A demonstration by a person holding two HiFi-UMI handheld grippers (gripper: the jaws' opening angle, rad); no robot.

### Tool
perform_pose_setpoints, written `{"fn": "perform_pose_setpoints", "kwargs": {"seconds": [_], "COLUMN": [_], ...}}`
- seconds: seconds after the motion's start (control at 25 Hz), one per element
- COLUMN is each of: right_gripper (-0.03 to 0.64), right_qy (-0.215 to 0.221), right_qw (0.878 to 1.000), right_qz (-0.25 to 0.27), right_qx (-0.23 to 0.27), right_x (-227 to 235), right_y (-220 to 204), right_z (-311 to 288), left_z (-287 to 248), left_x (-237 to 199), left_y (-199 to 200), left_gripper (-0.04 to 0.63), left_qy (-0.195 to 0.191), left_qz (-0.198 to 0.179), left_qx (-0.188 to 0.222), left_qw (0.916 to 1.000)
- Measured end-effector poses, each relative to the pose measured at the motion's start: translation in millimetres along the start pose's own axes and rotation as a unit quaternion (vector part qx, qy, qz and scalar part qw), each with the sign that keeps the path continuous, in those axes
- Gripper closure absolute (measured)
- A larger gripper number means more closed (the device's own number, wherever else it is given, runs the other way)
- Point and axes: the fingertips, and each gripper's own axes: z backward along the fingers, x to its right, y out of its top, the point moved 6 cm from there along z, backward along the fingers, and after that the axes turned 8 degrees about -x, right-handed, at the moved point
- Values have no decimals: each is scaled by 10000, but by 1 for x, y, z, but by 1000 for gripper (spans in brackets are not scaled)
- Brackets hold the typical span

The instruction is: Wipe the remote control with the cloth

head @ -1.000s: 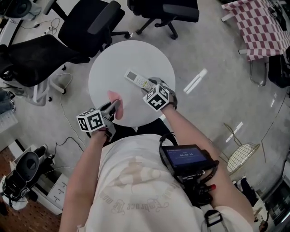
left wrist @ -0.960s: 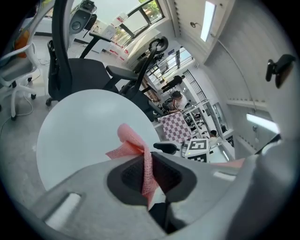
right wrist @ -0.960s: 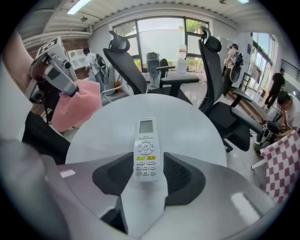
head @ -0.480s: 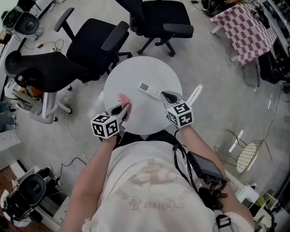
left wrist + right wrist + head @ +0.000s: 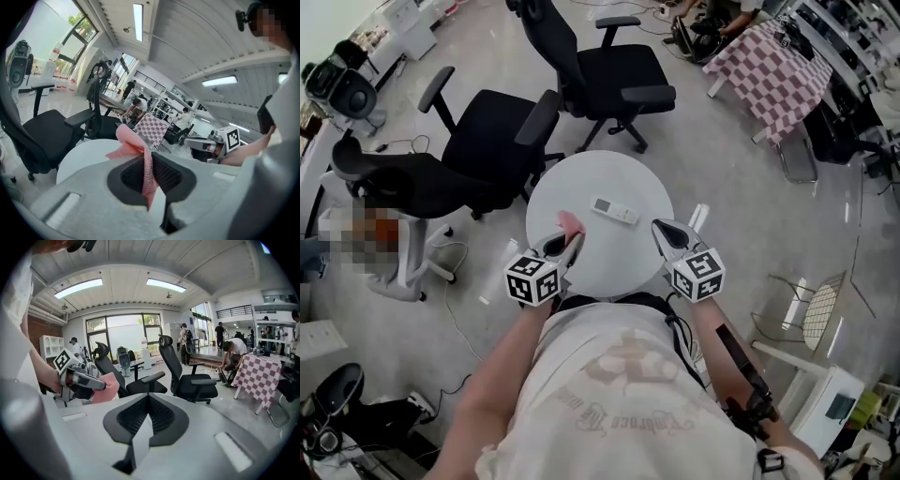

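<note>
The remote (image 5: 614, 210) lay alone on the round bench (image 5: 581, 183), touched by neither tool. The left tool (image 5: 562, 244) was clamped on the pink cloth (image 5: 572, 223), held near the bench's near edge and apart from the remote. The right tool (image 5: 663, 230) was closed with nothing in it. No wiping was under way, and whether the remote was already clean could not be told. The bare bench top gave room all round the remote. Two office chairs (image 5: 502, 141) crowded the far side, while the floor to the right stood open.
</note>
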Motion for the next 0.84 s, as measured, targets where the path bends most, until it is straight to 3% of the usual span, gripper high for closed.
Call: {"fn": "perform_pose_setpoints", "kwargs": {"seconds": [0.44,0.84], "right_gripper": [611,611], "right_qy": [-510,-652], "right_qw": [9977,9964], "right_qz": [-287,-291], "right_qx": [336,460], "right_x": [-25,-40], "right_y": [-17,-13], "right_z": [36,46], "left_z": [5,14], "left_x": [21,32], "left_y": [3,2], "left_gripper": [569,569], "left_qy": [-457,-598], "left_qz": [-617,-884], "left_qx": [-96,-137], "left_qw": [9970,9942]}}
